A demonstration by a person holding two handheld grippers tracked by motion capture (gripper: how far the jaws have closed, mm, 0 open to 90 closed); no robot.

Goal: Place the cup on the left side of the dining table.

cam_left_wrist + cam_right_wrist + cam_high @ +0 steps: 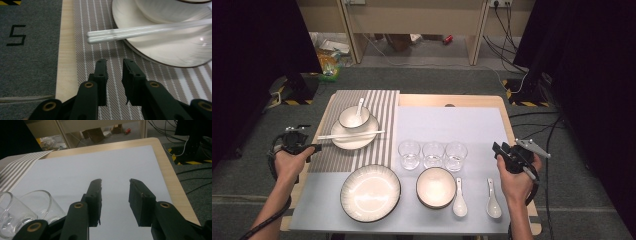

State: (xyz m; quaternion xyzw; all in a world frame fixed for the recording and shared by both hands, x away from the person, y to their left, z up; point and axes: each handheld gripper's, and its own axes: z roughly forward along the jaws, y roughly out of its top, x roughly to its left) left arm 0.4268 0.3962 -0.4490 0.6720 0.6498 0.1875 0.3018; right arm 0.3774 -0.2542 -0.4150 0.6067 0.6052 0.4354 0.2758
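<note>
I see a recording lab. Black curtains (257, 45), floor cables (507, 30) and hazard-taped stands (522, 92) surround my set table (452, 100).

In the left gripper view, we see the chopsticks (147, 31) run off the right edge beside the plate (160, 50), their far ends cut away and their length slightly blurred. The plate itself is cut by the top and right edges, and the bowl (170, 10) on it shows just its lower wall. In the right gripper view, the left edge crops one glass (6, 212) near the striped mat (17, 170); both glasses lose their bases behind that gripper's arms.
</note>
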